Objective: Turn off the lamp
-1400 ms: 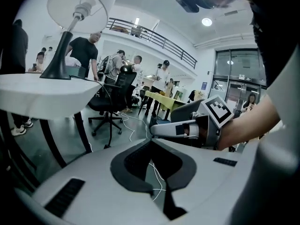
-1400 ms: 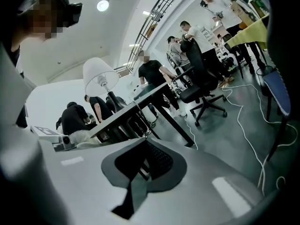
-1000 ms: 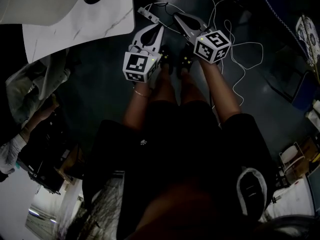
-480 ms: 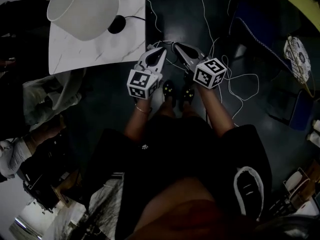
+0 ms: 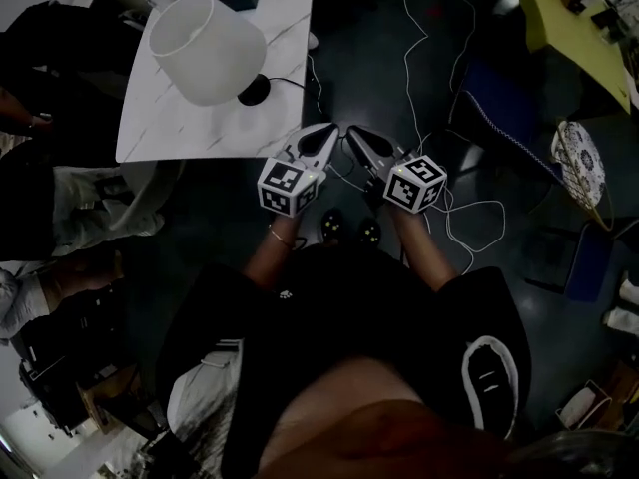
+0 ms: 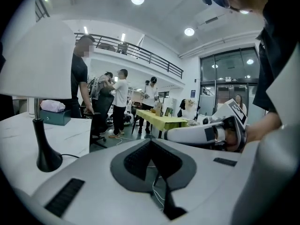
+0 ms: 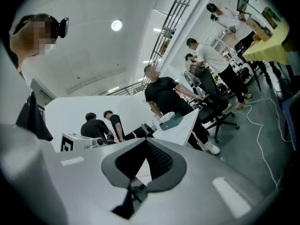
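Left claw [image 5: 327,134] and right claw [image 5: 353,135] closed, marble table [image 5: 180,133], dark floor [image 5: 349,28]

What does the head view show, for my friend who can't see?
A person holds the left gripper and right gripper, both shut and empty, beside a white table. A white-shaded lamp stands on it; cables cross the floor.

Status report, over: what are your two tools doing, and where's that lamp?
Left tool shut, empty. Right tool the same. Lamp on white table, untouched. Loose cables underfoot.
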